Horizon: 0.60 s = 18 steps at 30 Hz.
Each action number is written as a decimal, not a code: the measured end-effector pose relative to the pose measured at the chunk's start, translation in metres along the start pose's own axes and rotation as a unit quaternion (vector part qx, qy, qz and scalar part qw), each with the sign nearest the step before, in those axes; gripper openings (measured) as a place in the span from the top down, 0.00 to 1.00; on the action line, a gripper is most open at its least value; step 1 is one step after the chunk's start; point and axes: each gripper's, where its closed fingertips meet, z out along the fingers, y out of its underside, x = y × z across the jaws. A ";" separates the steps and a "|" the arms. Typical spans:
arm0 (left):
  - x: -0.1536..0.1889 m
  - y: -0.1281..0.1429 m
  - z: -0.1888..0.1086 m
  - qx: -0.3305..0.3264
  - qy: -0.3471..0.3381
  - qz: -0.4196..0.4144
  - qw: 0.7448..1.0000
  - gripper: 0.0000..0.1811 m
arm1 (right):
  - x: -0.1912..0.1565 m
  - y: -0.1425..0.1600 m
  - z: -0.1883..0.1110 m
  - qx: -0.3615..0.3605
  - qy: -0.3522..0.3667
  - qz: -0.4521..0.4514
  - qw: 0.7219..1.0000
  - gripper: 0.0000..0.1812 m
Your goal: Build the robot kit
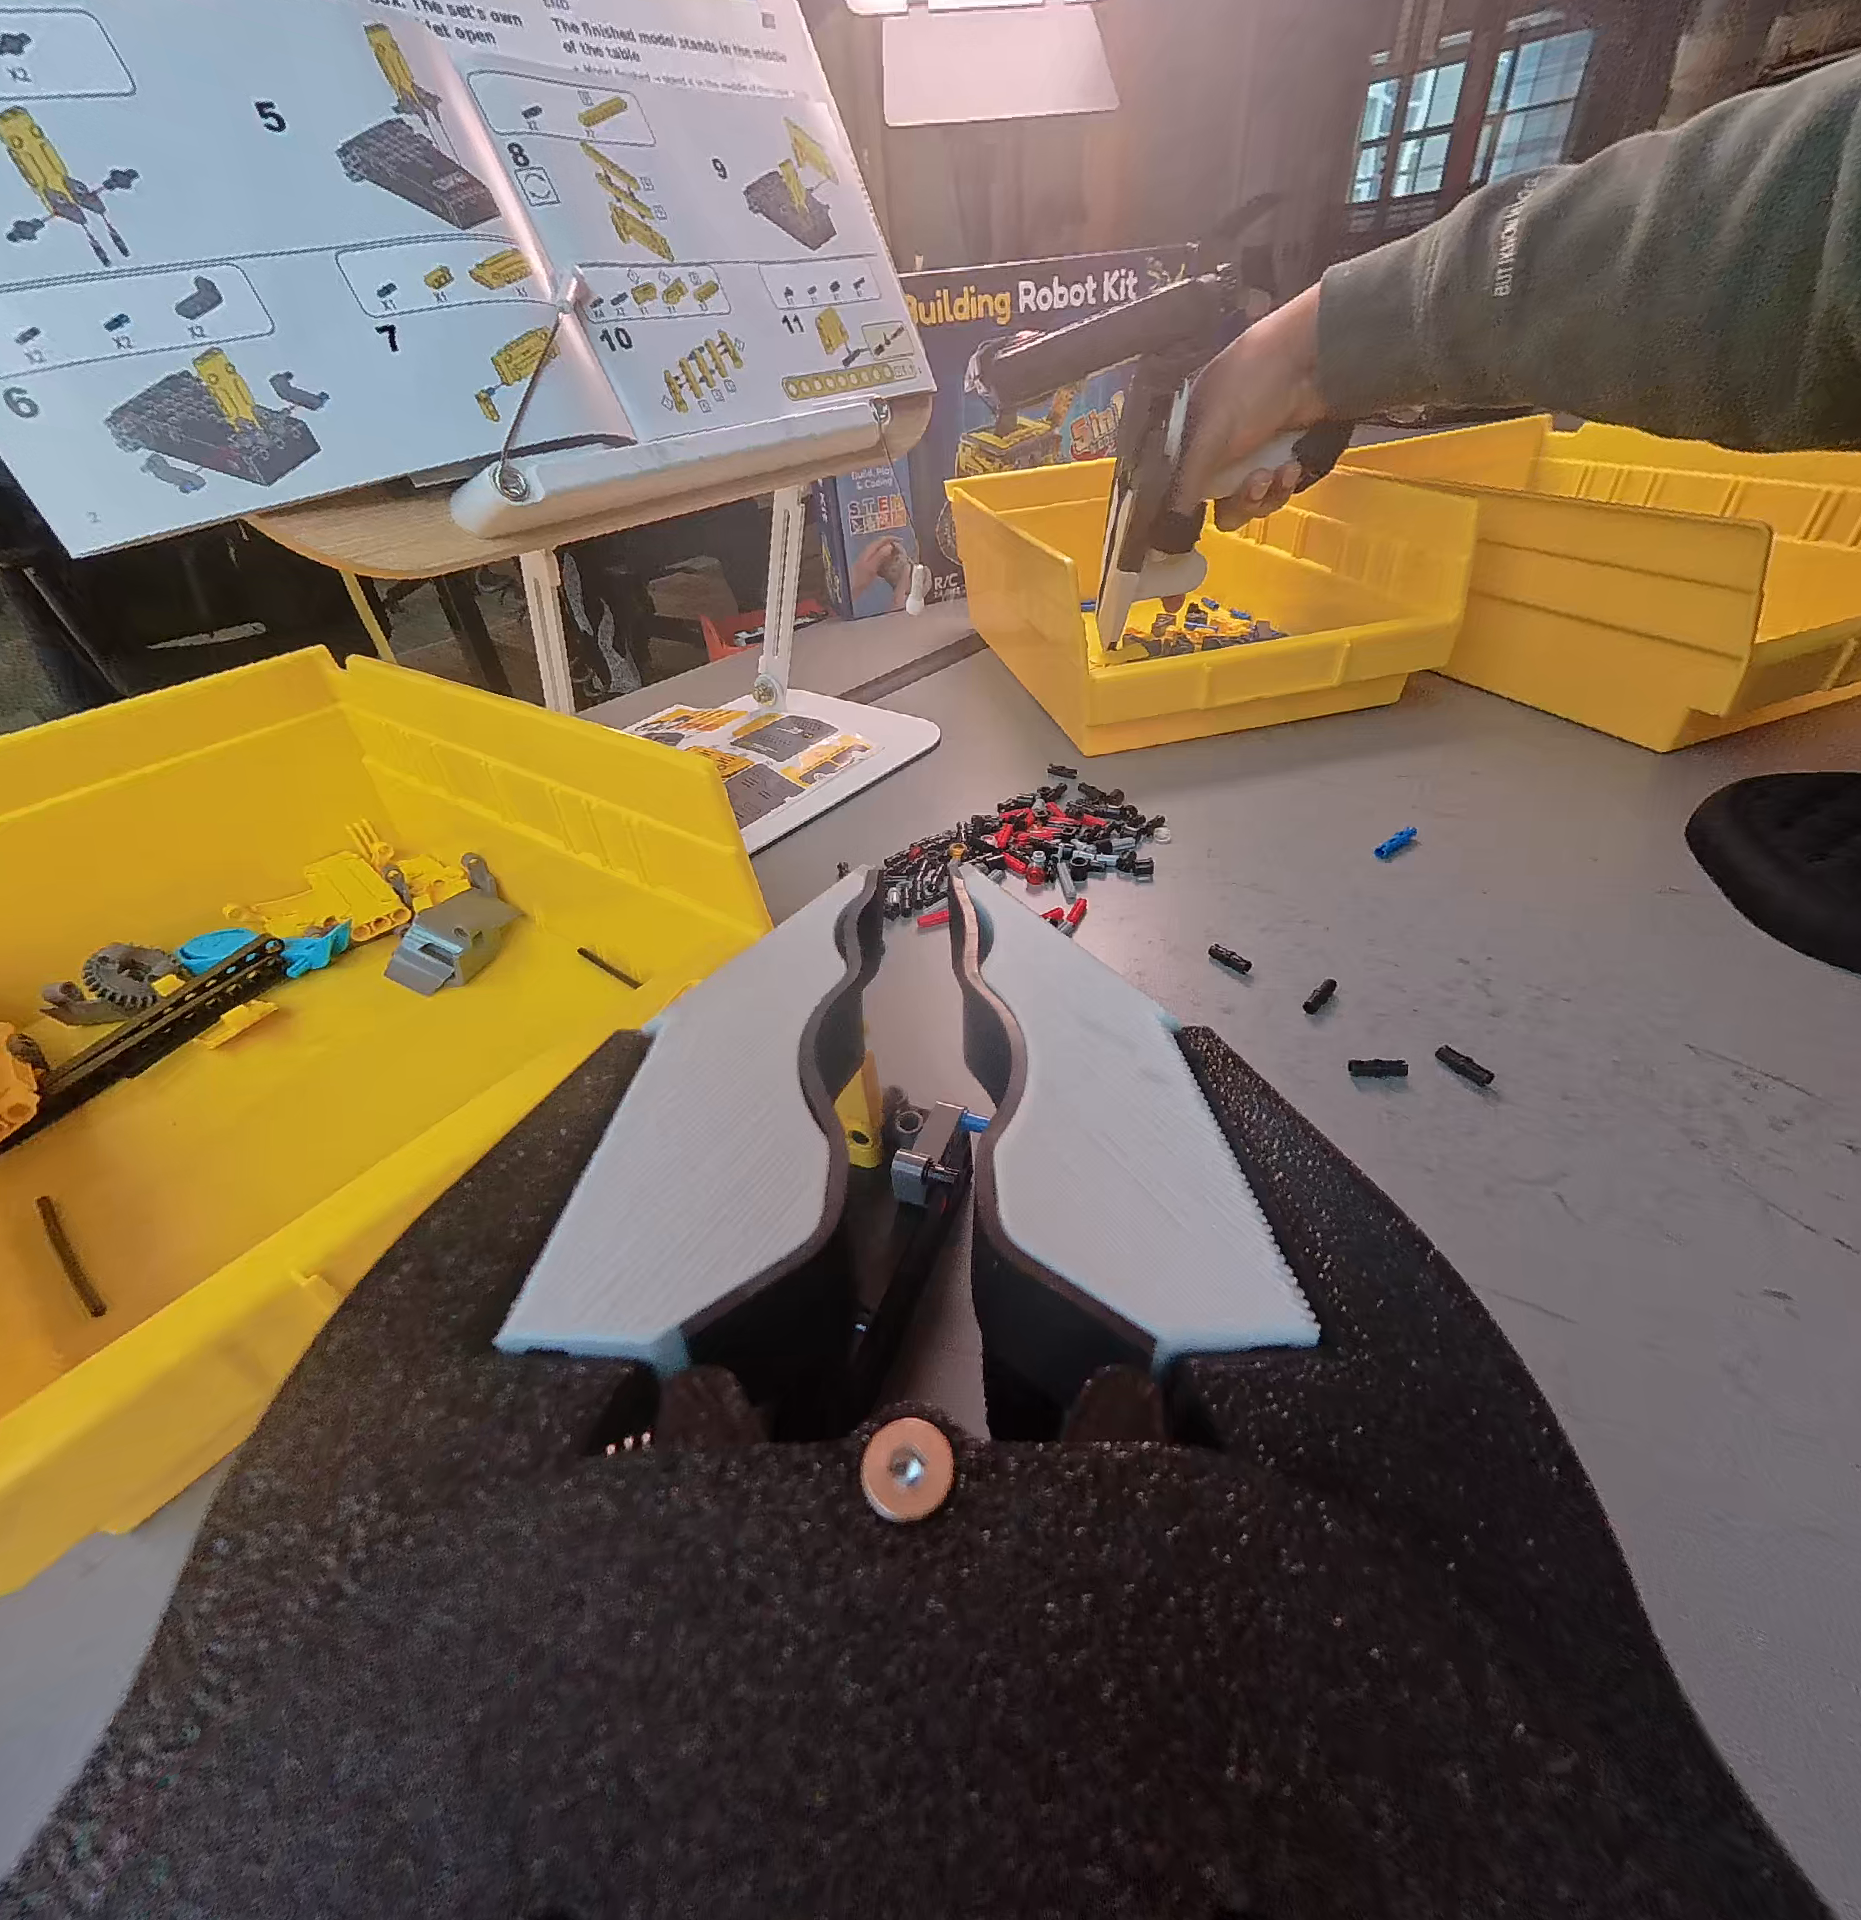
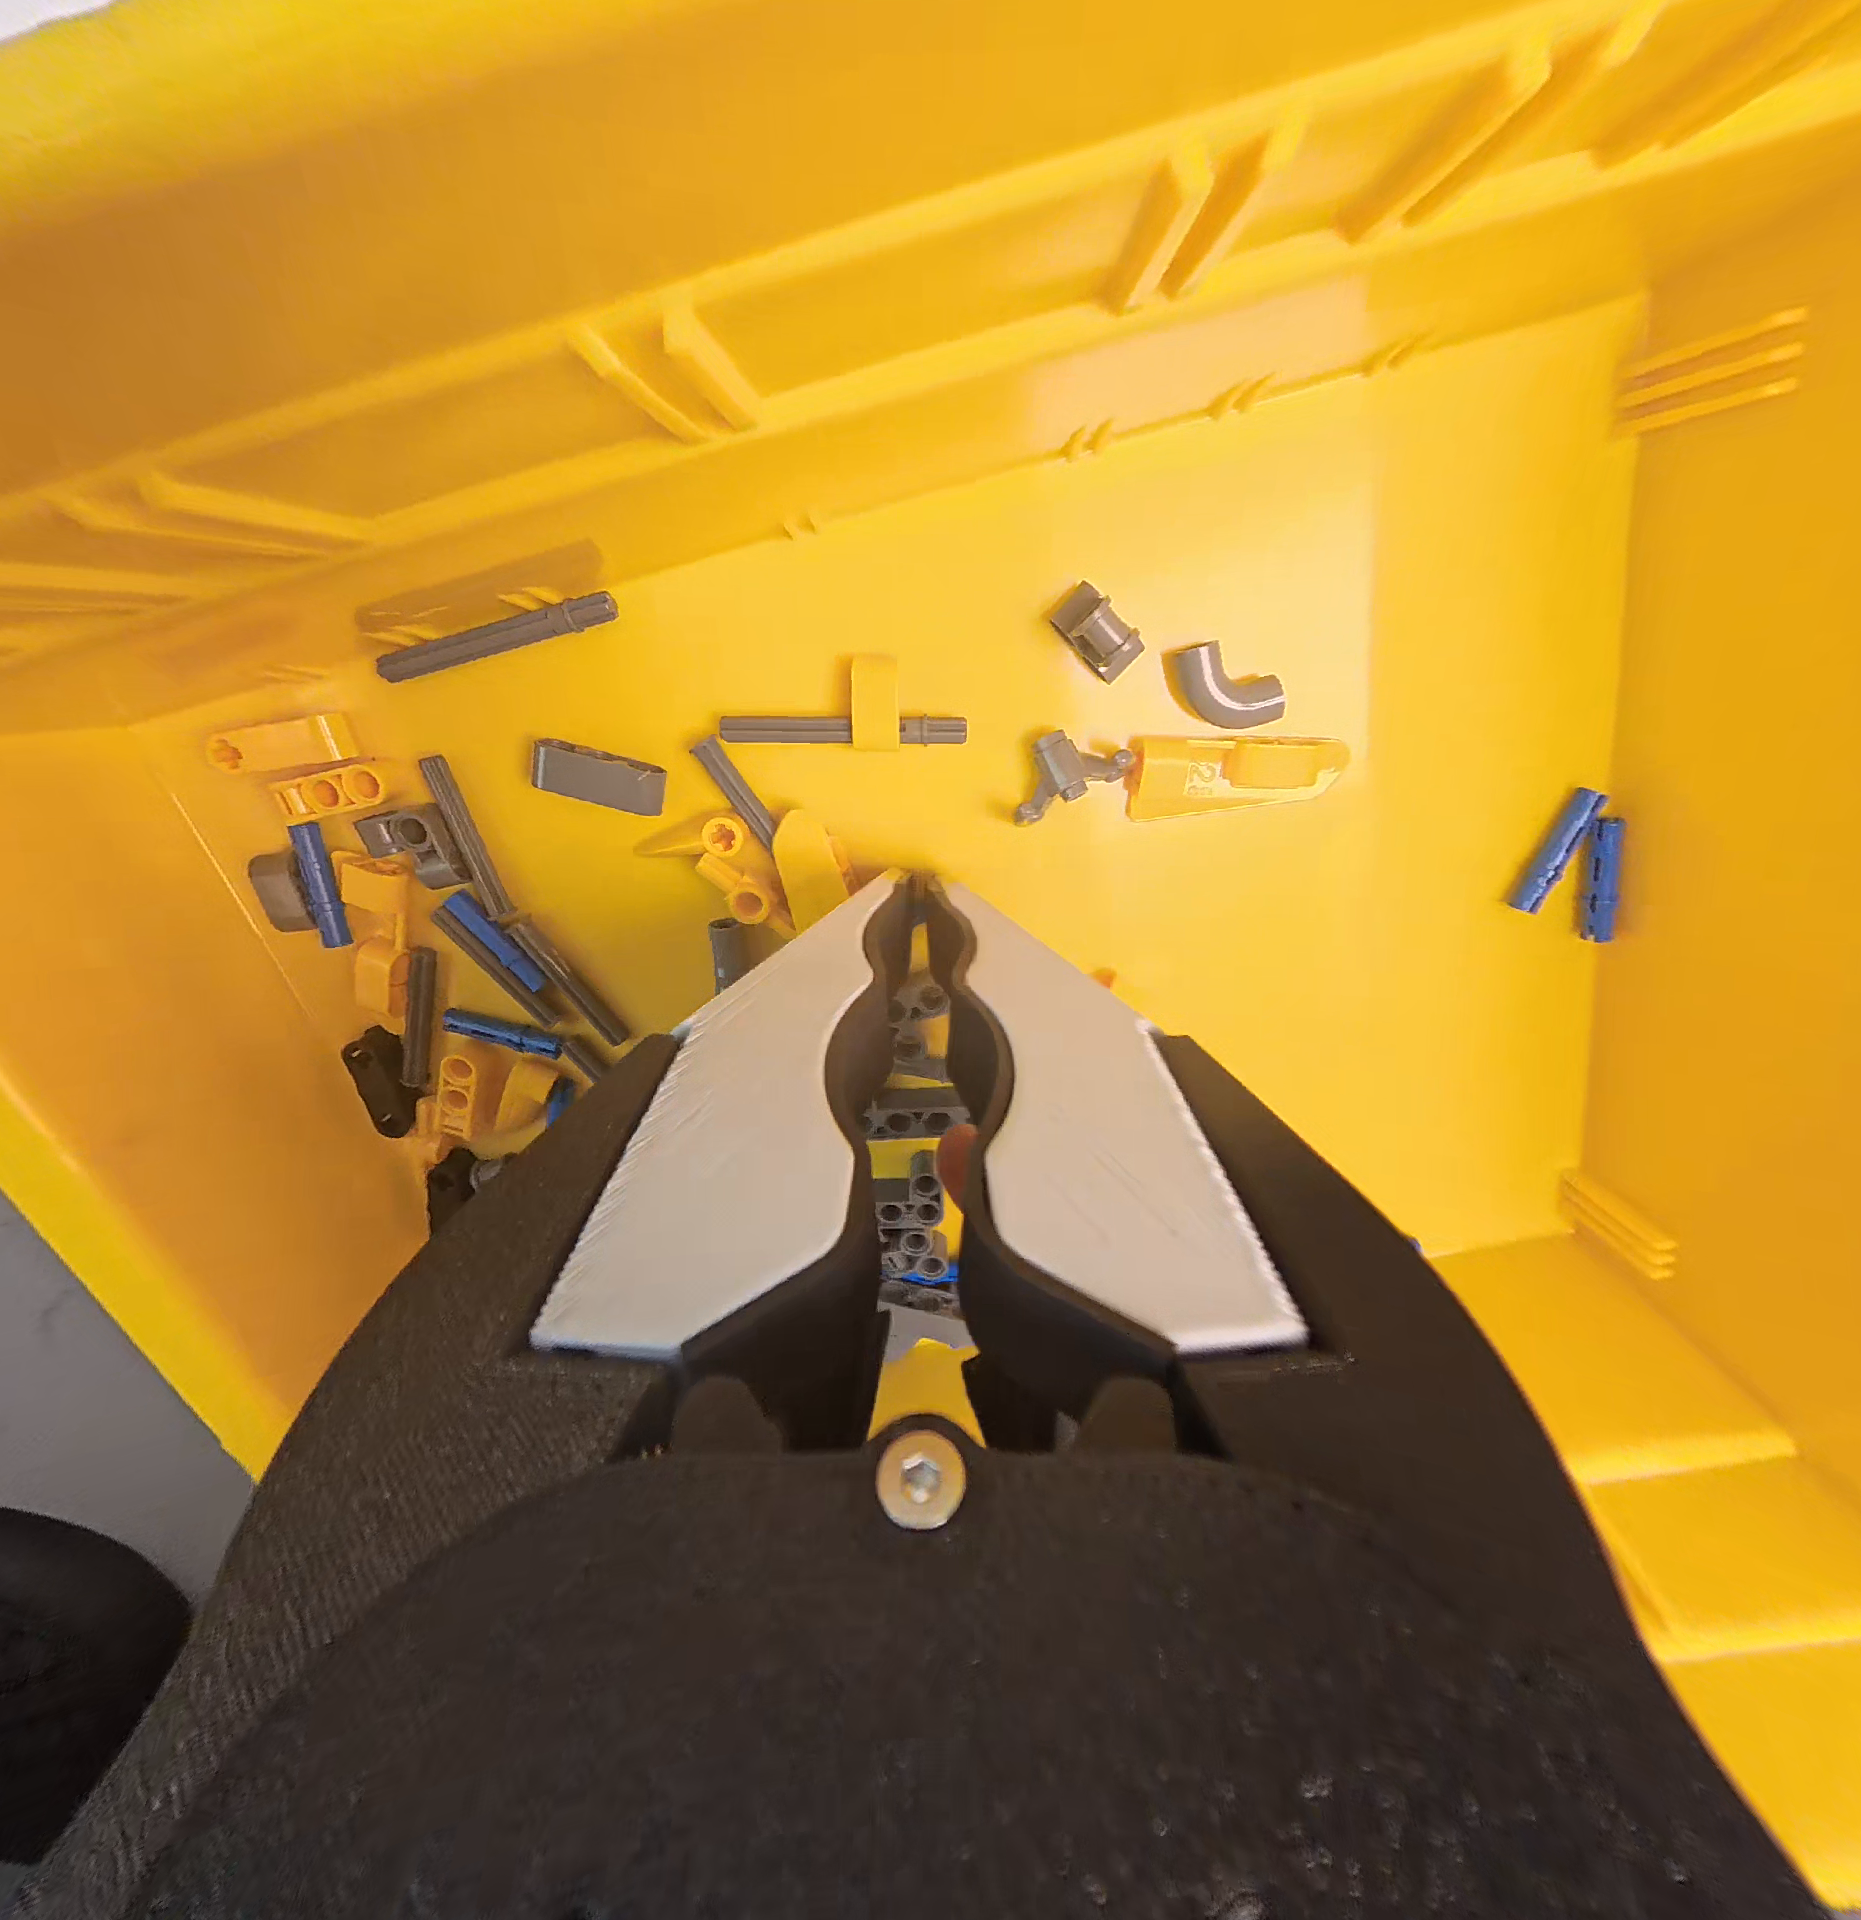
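Observation:
My left gripper (image 1: pixel 918 883) hovers over the grey table with its tips just short of a pile of small black and red pins (image 1: pixel 1040 842). Its jaws are nearly closed and clamp a small assembly (image 1: pixel 921 1148) of a black beam with yellow and grey parts, deep between the fingers. My right gripper (image 2: pixel 910 883) points down into a yellow bin (image 2: pixel 1321 520) with its tips together just above loose yellow, grey and blue parts. A thin dark sliver shows between the tips; I cannot tell whether it is a piece. The right gripper also shows in the left wrist view (image 1: pixel 1123 623), held by a hand.
A second yellow bin (image 1: pixel 552 727) with larger parts stands at the left. An instruction booklet (image 1: pixel 386 260) rests on a stand behind it. A kit box (image 1: pixel 1019 312) and more yellow bins (image 1: pixel 1632 582) stand at the back. Stray black pins (image 1: pixel 1321 995), a blue pin (image 1: pixel 1393 842) and a black round pad (image 1: pixel 1809 873) lie at the right. Some 45 cm of space lies between my two pairs of fingers.

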 end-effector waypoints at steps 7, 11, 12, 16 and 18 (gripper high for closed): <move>-0.003 -0.002 -0.002 0.003 -0.006 0.000 1.000 0.94 | 0.002 -0.017 -0.020 0.064 0.031 0.009 0.997 1.00; 0.000 -0.004 -0.002 0.004 -0.003 0.005 1.000 0.94 | -0.004 -0.001 -0.023 0.034 0.023 0.002 0.999 0.98; 0.001 -0.004 -0.003 0.005 -0.002 0.007 1.000 0.94 | -0.003 0.003 -0.021 0.029 0.030 -0.002 0.999 0.98; 0.002 -0.007 -0.004 0.007 -0.003 0.013 1.000 0.94 | -0.009 0.015 -0.013 0.012 0.017 -0.010 1.000 0.91; 0.001 -0.007 -0.004 0.007 -0.005 0.013 1.000 0.94 | -0.015 0.016 -0.013 0.013 0.013 -0.029 0.999 0.89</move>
